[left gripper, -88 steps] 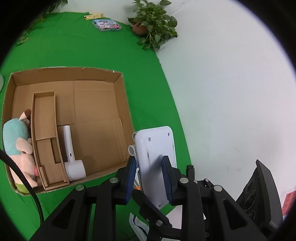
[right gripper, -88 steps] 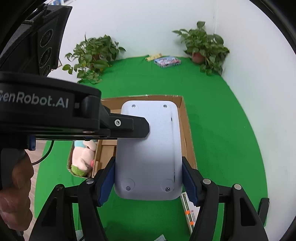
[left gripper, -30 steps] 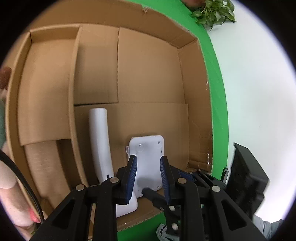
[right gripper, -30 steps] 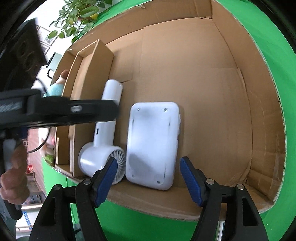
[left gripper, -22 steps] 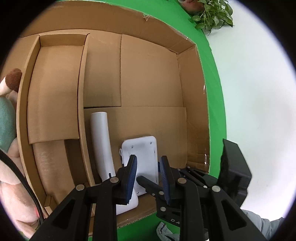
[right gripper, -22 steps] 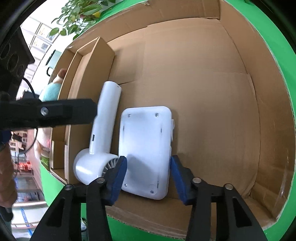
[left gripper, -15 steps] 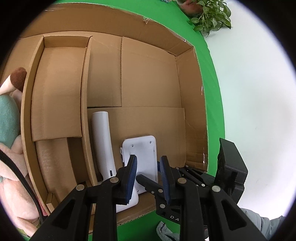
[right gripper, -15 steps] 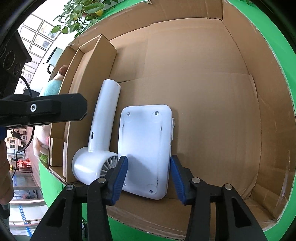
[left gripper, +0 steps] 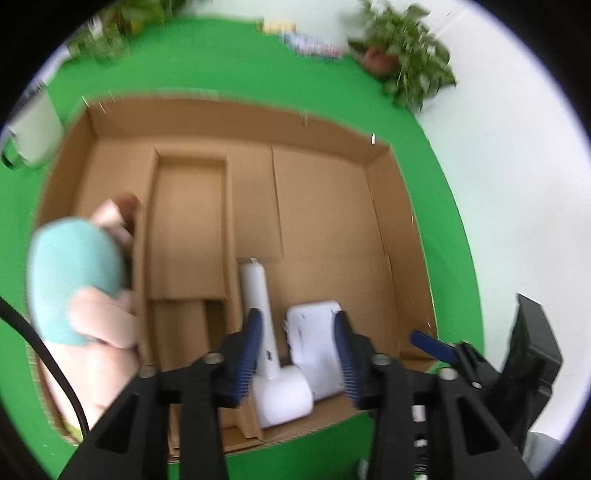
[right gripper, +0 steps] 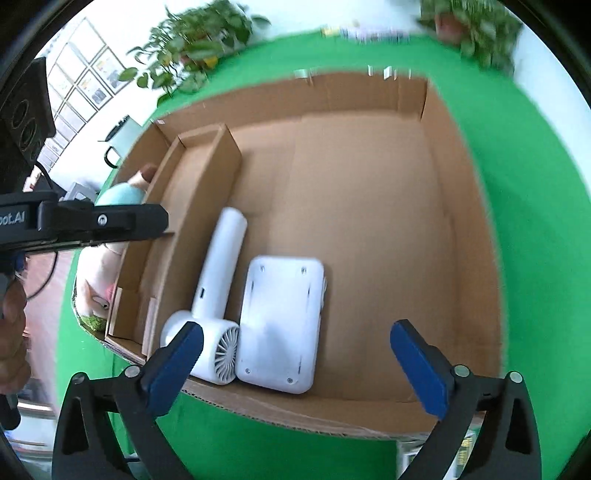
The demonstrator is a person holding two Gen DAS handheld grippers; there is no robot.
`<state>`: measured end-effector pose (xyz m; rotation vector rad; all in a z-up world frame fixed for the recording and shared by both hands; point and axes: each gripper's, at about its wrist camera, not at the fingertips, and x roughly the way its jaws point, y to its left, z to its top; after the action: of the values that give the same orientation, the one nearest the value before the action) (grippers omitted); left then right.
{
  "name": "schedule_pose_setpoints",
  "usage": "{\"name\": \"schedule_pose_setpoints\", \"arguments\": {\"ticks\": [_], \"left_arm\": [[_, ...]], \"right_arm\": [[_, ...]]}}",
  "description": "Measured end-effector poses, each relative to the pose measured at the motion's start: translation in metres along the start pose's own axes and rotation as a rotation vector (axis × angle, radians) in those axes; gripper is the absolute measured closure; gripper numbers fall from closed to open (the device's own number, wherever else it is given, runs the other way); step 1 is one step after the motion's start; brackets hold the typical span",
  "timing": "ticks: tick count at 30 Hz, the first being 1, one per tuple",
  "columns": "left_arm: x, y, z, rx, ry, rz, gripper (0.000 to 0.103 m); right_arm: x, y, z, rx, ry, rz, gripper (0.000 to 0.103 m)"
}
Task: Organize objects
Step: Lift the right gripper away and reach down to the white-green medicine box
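Note:
A white flat rectangular device (right gripper: 282, 325) lies in the cardboard box (right gripper: 369, 206) near its front wall, beside a white handheld fan (right gripper: 214, 295). It also shows in the left wrist view (left gripper: 317, 343), with the fan (left gripper: 271, 362) left of it. My right gripper (right gripper: 297, 360) is open and empty above the box's front edge. My left gripper (left gripper: 297, 350) is open and empty, raised above the device. A plush toy (left gripper: 81, 288) lies in the box's left compartment.
The box (left gripper: 325, 206) has a narrow inner cardboard divider tray (left gripper: 188, 229). It stands on green cloth (right gripper: 532, 206). Potted plants (left gripper: 402, 33) and small packets (left gripper: 310, 40) sit at the far edge. A white wall rises on the right.
Both grippers opened and let go of the white device, which now lies in the box. Both pulled back and up from the box.

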<state>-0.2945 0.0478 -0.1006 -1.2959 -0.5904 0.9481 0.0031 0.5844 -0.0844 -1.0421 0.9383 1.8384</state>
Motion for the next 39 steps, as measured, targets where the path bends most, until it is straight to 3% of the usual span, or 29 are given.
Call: {"name": "schedule_pose_setpoints", "arguments": {"ticks": [2,4,8,12,15,18,21,26,29,30,32,33,35,39], "left_arm": [[-0.023,-0.006,-0.007,0.028,-0.117,0.062,0.044],[-0.037,-0.01,-0.012,0.045,-0.177,0.085,0.037],[-0.049,-0.024,-0.026,0.059,-0.216,0.132,0.034],[-0.04,-0.043,-0.044,0.063,-0.174,0.1,0.035],[-0.027,-0.059,-0.067,0.072,-0.111,0.054,0.035],[-0.014,-0.072,-0.094,0.092,-0.039,0.026,0.035],[0.0,-0.082,-0.118,0.102,0.032,0.001,0.035],[0.016,-0.092,-0.141,0.104,0.103,-0.02,0.035],[0.022,-0.094,-0.153,0.105,0.132,-0.017,0.035],[0.022,-0.093,-0.154,0.103,0.139,-0.019,0.035],[0.023,-0.092,-0.161,0.094,0.15,-0.023,0.035],[0.023,-0.091,-0.163,0.09,0.153,-0.024,0.035],[0.024,-0.089,-0.168,0.081,0.162,-0.029,0.035],[0.029,-0.084,-0.177,0.056,0.187,-0.038,0.035]], "right_arm": [[-0.014,0.003,-0.003,0.002,-0.027,-0.016,0.001],[-0.029,0.004,-0.006,0.019,-0.049,-0.012,0.001],[-0.056,0.009,-0.017,0.031,-0.088,-0.007,0.001],[-0.082,0.005,-0.037,0.041,-0.108,-0.004,0.001],[-0.09,-0.03,-0.067,0.157,-0.07,0.009,0.001],[-0.086,-0.081,-0.118,0.221,0.005,-0.102,0.001],[-0.071,-0.113,-0.156,0.232,0.101,-0.145,0.003],[-0.055,-0.127,-0.193,0.196,0.16,-0.156,0.005],[-0.049,-0.128,-0.201,0.206,0.152,-0.095,0.005],[-0.048,-0.125,-0.203,0.194,0.151,-0.087,0.007],[-0.044,-0.117,-0.206,0.168,0.168,-0.054,0.025],[-0.042,-0.111,-0.207,0.155,0.189,-0.054,0.042],[-0.04,-0.1,-0.211,0.13,0.195,-0.056,0.047],[-0.043,-0.081,-0.218,0.151,0.193,0.025,0.054]]}}
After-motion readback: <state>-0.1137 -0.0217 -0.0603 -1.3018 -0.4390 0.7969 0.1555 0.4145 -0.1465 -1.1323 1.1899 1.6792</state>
